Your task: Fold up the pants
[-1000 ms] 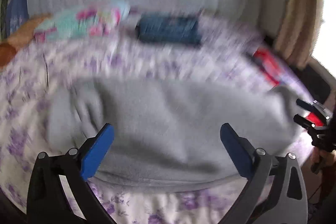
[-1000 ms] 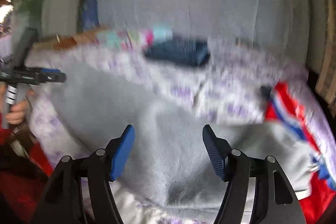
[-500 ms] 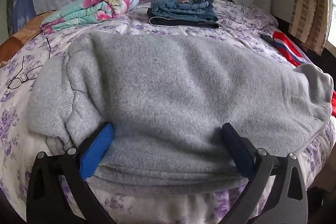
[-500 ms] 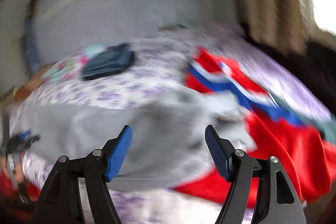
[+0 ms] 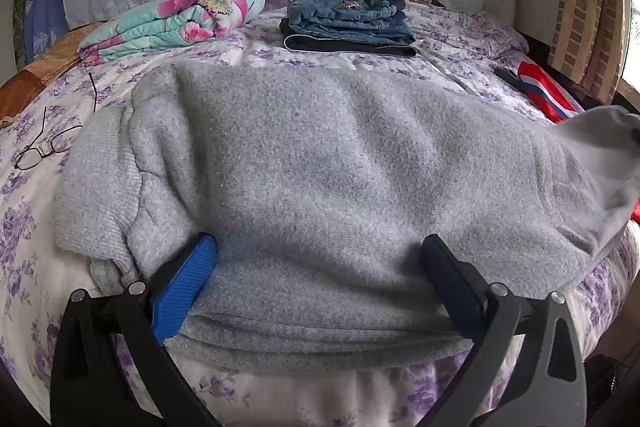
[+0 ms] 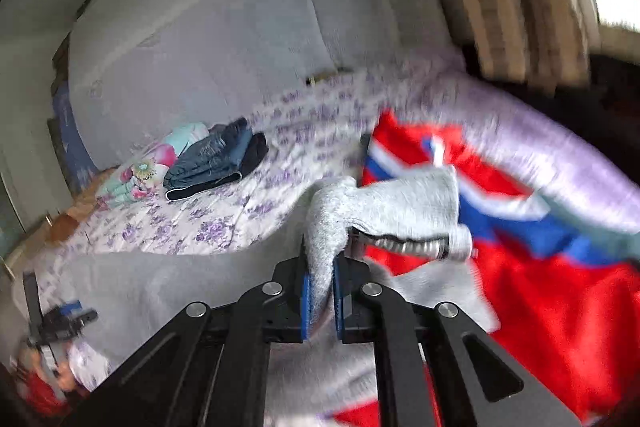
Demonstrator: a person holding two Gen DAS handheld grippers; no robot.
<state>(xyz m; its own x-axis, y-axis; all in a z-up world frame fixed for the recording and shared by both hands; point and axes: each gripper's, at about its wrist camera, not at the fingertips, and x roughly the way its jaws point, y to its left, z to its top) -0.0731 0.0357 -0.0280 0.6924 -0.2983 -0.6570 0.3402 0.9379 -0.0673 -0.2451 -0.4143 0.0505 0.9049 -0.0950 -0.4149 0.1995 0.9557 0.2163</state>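
Grey fleece pants lie folded lengthwise across the bed, cuffs bunched at the left. My left gripper is open, its blue pads straddling the pants' near edge without pinching it. My right gripper is at the pants' right end, jaws closing, and the pads press on a bunch of grey fabric that stands up between them. In the left wrist view that end is raised off the bed. The left gripper shows blurred at the far left of the right wrist view.
The bed has a purple floral sheet. Folded jeans and a rolled floral blanket sit at the back. Glasses lie at the left. A red, white and blue garment lies under the pants' right end, with curtains beyond.
My right gripper swung right along the pants to their end and closed on the fabric there, lifting that end. My left gripper sank slightly onto the near edge and stayed open.
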